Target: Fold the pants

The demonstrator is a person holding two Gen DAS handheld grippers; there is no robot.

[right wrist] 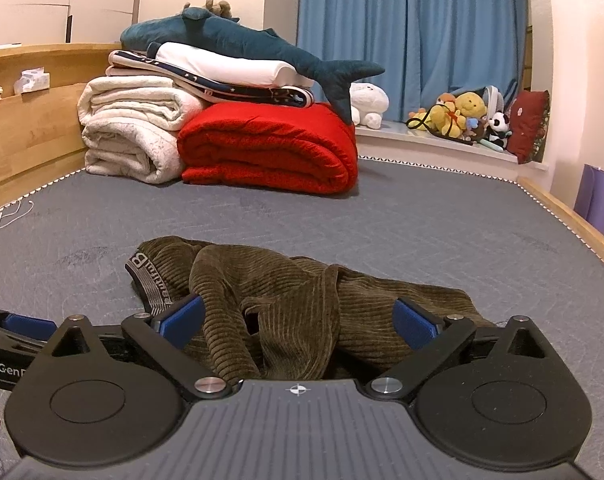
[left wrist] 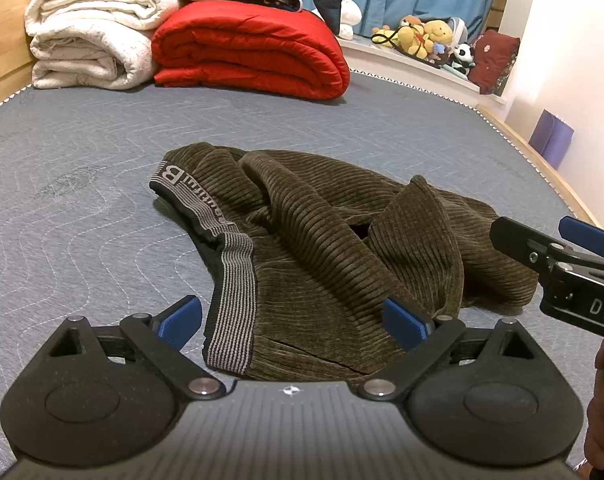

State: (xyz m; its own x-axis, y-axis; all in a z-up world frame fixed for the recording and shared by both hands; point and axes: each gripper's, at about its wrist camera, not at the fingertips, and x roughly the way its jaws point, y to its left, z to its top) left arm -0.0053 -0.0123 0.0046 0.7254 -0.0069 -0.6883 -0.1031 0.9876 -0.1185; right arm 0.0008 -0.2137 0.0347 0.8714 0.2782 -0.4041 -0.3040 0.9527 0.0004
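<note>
Olive corduroy pants (left wrist: 322,236) lie crumpled on the grey quilted mattress (left wrist: 82,160), their striped grey waistband (left wrist: 234,296) nearest my left gripper. My left gripper (left wrist: 292,322) is open, just short of the waistband end, its blue pads on either side of the cloth. The right gripper also shows in the left wrist view, at the right edge (left wrist: 558,240), beside the pants' right side. In the right wrist view the pants (right wrist: 302,304) fill the foreground and my right gripper (right wrist: 300,322) stands open over the bunched fabric, holding nothing. The left gripper's fingers (right wrist: 22,328) enter at the left edge.
A folded red blanket (left wrist: 254,52) and a rolled white blanket (left wrist: 90,36) sit at the far end of the mattress, with pillows and a plush shark (right wrist: 230,40) stacked on top. Stuffed toys (left wrist: 426,36) lie on a sill. A wooden bed frame (right wrist: 570,220) edges the right side.
</note>
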